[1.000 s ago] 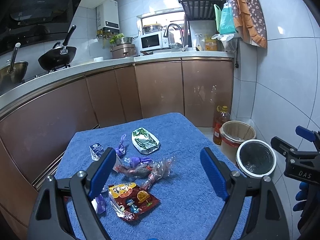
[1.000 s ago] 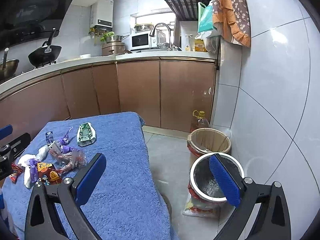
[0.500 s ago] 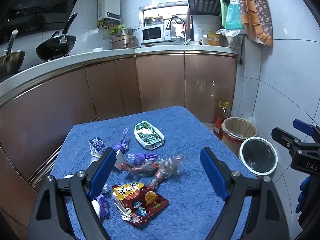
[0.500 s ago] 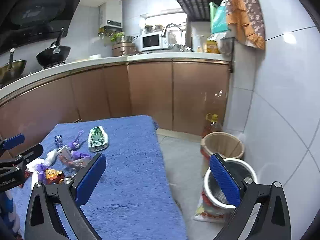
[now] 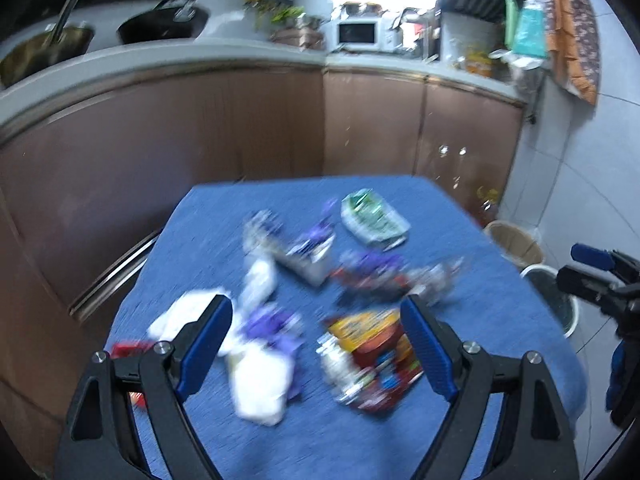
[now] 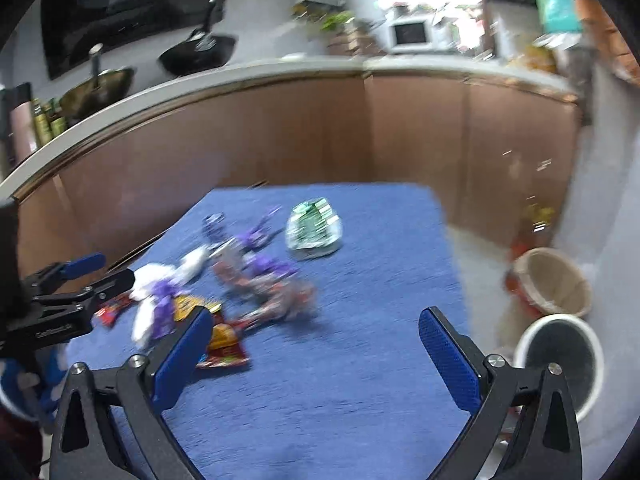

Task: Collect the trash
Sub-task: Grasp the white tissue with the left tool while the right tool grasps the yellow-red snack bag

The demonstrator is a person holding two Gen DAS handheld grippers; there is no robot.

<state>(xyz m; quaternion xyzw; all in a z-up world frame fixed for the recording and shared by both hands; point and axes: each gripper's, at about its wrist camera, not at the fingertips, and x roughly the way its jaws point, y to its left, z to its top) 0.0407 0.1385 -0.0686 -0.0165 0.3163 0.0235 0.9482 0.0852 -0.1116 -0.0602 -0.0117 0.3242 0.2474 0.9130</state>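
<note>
Your left claw (image 5: 316,344) hangs spread right over the wrappers (image 5: 370,354); right claw (image 6: 316,356), spread too, has them at ten o'clock; left's nearer.

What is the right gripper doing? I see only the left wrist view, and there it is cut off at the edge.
Observer: The right gripper is open and holds nothing. It points over the blue cloth.
Operator: Is the white-rimmed bin free? In my view the gripper covers part of it.
Observer: Yes. The white-rimmed bin shows its whole mouth. It stands on the floor beside the table, to the right of the right finger.
Operator: Where is my left gripper, seen from outside?
Observer: The left gripper comes in from the left edge, and its tips are next to the white tissue. I cannot tell whether they touch it.
</note>
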